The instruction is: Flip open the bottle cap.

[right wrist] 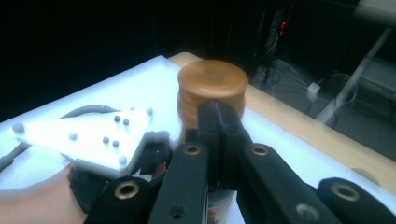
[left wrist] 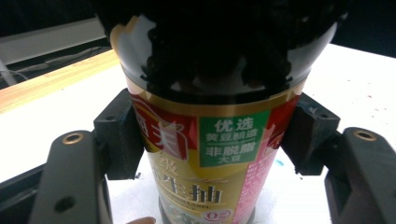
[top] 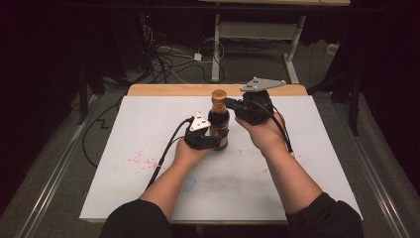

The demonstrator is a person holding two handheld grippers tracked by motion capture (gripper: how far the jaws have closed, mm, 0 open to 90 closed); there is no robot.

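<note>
Black jaws of the left gripper pressed from both sides on the dark glass sauce bottle, clamping its red, gold and green label. That bottle stood upright on the white table sheet, toward its far middle, topped by a round brown ribbed cap. Just behind the cap, the right gripper had its jaws closed together, with nothing between them, tips near the cap's side.

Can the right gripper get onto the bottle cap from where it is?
Probably yes. The right gripper sits shut right beside the brown cap, nothing between them; it must open first. The left gripper clamps the soy sauce bottle lower down.
</note>
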